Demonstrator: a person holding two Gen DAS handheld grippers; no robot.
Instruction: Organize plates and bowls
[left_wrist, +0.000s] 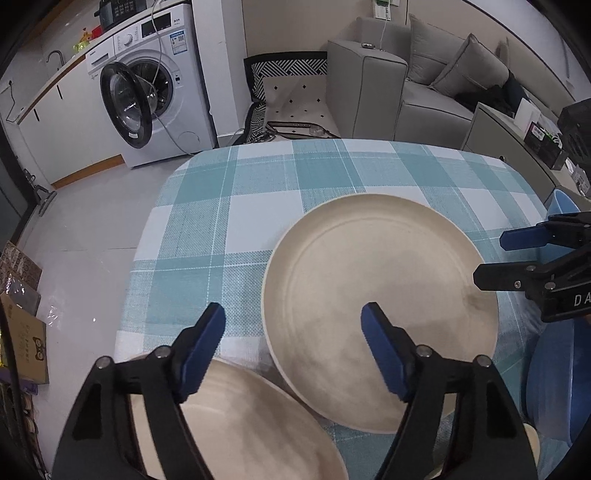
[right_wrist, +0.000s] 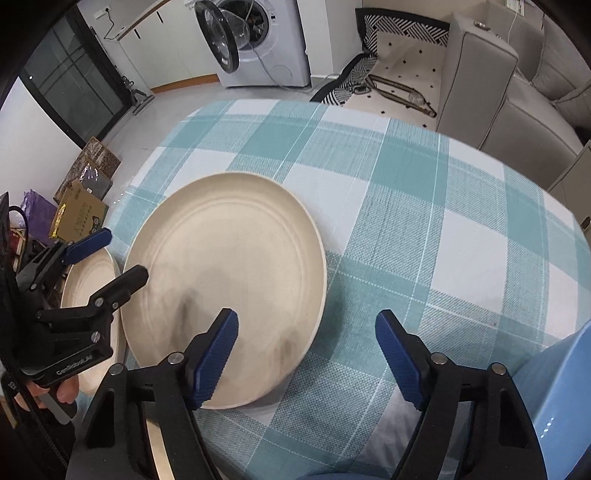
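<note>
Big plate: cream, round, shallow raised rim w/ a ring groove inside, empty; lies flat on the plaid cloth (left_wrist: 229, 206), ctr-right in the left wrist view (left_wrist: 376, 306), ctr-left in the right wrist view (right_wrist: 229, 280).
2nd plate: same cream, partly cut off at bottom left of the left wrist view (left_wrist: 243, 421); its rim just beside the big plate's, touching or not can't be told.
Blue ware: pale blue piece at the right edge (left_wrist: 554, 380); shape unclear.
Left view only: sofa (left_wrist: 424, 88) w/ cushions upper right, sink tap upper left.
Right view only: a hand (right_wrist: 64, 393) on the left tool's grip, boxes on the floor at mid left.
Both views: washer (left_wrist: 147, 85), door open.
Left gripper (left_wrist: 293, 328): jaws apart, nothing held; one pad over cloth, the other over the big plate, its near-left rim between them.
Right gripper (right_wrist: 306, 332): jaws apart, empty; big plate's lower-right rim by its left pad (right_wrist: 216, 360), cloth under the rest.
</note>
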